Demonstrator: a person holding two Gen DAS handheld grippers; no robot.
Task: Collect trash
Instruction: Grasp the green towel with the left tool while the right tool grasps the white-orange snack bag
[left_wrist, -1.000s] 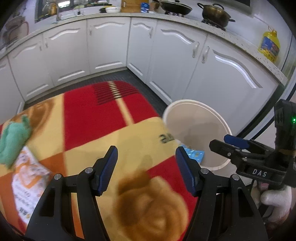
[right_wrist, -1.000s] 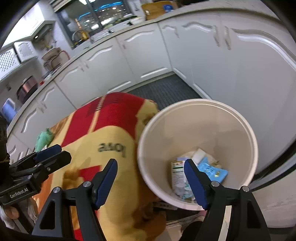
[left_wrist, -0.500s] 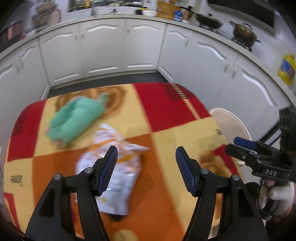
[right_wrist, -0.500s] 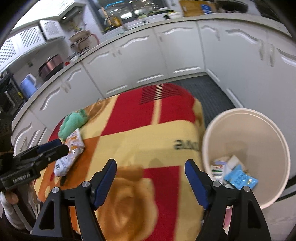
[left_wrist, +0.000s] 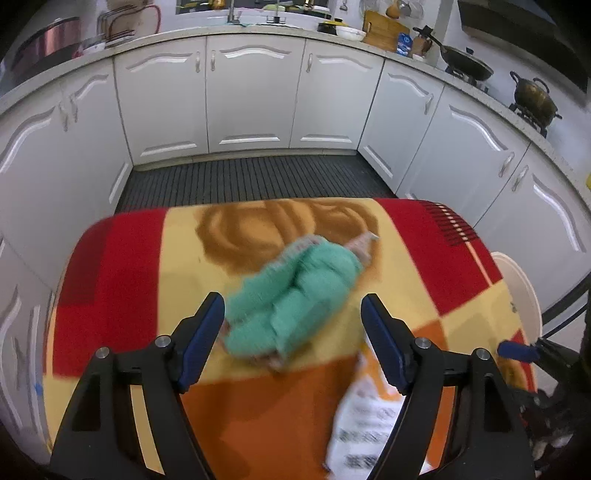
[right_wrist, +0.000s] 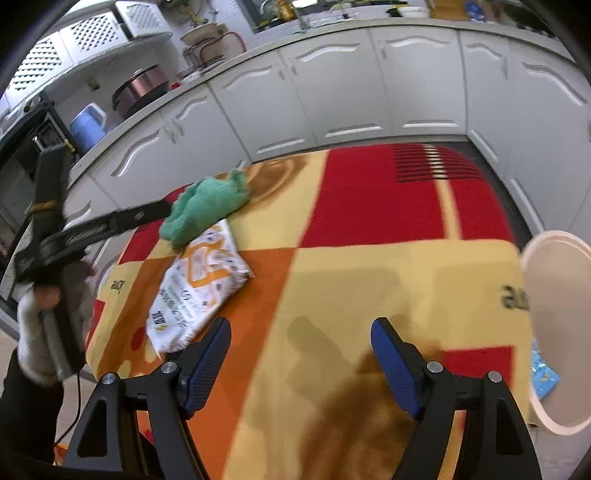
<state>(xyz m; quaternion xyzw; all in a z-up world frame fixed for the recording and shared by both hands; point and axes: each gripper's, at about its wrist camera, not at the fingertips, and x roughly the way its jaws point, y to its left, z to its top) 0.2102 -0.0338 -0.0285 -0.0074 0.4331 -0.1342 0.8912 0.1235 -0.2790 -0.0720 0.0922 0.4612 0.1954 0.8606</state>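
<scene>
Plush checkered blanket (left_wrist: 122, 280); crumpled green cloth (left_wrist: 295, 295) between open left gripper (left_wrist: 293, 338) fingers.

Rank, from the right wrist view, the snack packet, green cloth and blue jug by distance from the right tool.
1. Snack packet, left of the right tool, on the blanket.
2. Green cloth, beyond the packet, touching its far end.
3. Blue jug, on the far counter, left.

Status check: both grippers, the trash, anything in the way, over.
Left gripper open, empty, facing the green cloth. Right gripper open, empty. Snack bag beside cloth; bin at table edge. Nothing blocking.
</scene>
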